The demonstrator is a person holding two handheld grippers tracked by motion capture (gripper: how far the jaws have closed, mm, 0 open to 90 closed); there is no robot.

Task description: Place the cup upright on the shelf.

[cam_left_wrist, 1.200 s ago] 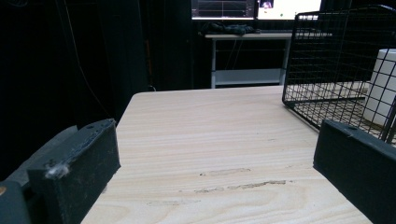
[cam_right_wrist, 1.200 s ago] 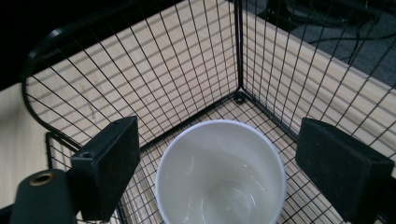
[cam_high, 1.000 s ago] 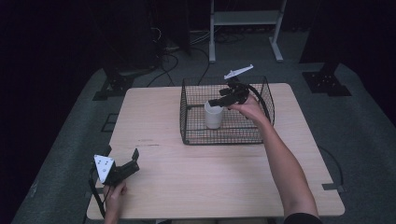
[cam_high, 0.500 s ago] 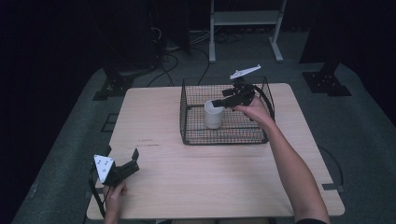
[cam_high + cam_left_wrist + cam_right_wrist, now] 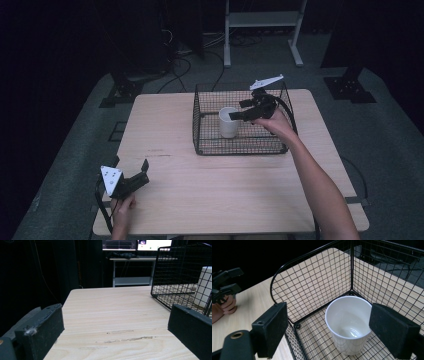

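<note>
Hovering right gripper (image 5: 239,113), jaws wide apart above white cup (image 5: 228,122) in wire basket (image 5: 240,145), left gripper (image 5: 131,168) parted, empty, on table (image 5: 220,190).

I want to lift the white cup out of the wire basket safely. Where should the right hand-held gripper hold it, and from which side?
Grip the white cup by its rim from above: it stands upright, and the wire basket walls block its sides.

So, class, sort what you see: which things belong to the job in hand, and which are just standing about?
In the job:
- white cup, upright in the wire basket
- right gripper, jaws open above the cup

Standing about:
- left gripper, open, resting near the table corner
- white stand behind the table
</note>
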